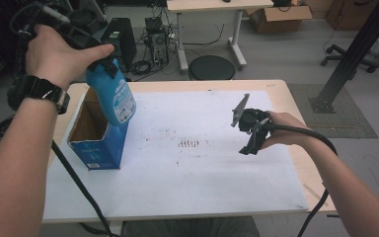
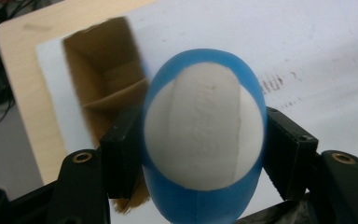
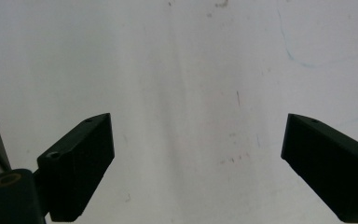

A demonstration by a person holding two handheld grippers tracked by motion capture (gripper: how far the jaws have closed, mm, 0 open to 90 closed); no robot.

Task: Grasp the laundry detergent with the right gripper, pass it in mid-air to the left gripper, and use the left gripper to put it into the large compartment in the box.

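Above the open box (image 1: pixel 96 143), the left hand-held gripper (image 1: pixel 103 66) clamps the blue bottle (image 1: pixel 118 101).

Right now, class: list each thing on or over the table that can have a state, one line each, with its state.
Blue bottle: held in the air, over the box's edge.
Cardboard box: open at the top, standing on the white sheet.
Left gripper: shut on the bottle.
Right gripper: open, nothing between its jaws.
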